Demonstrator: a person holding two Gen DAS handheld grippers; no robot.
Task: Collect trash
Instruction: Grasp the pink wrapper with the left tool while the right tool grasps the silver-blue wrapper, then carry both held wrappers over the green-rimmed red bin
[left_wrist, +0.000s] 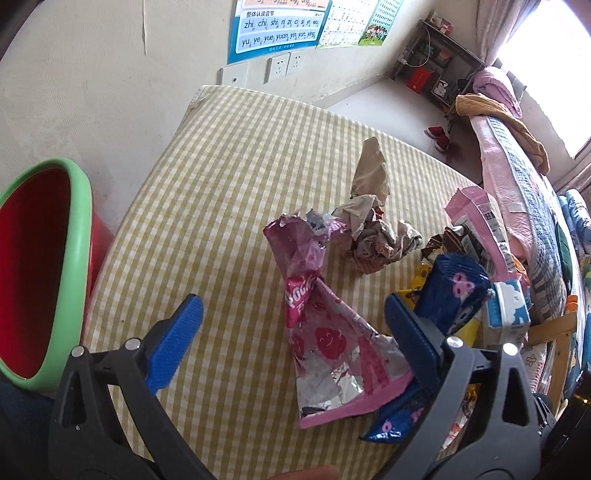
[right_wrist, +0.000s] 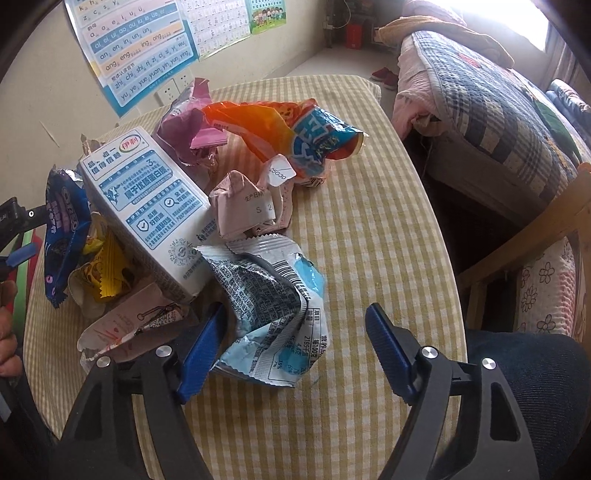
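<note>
In the left wrist view my left gripper (left_wrist: 291, 302) stands open over a pink foil Pocky wrapper (left_wrist: 325, 339), which lies flat between its fingers without touching the pads. A dark blue Oreo wrapper (left_wrist: 454, 291) stands just beyond the right finger. In the right wrist view my right gripper (right_wrist: 295, 314) is open around a crumpled white and light-blue wrapper (right_wrist: 269, 295). Its left finger is against the wrapper and its right finger stands apart. A red bin with a green rim (left_wrist: 79, 258) stands at the table's left side.
The table has a yellow checked cloth (right_wrist: 369, 229). On it lie a white milk carton (right_wrist: 147, 206), crumpled brown paper (left_wrist: 373, 221), an orange wrapper (right_wrist: 251, 125), a blue snack bag (right_wrist: 321, 144) and a pink crushed box (right_wrist: 243, 206). A bed (right_wrist: 480, 110) and a wooden chair (right_wrist: 524, 251) stand to the right.
</note>
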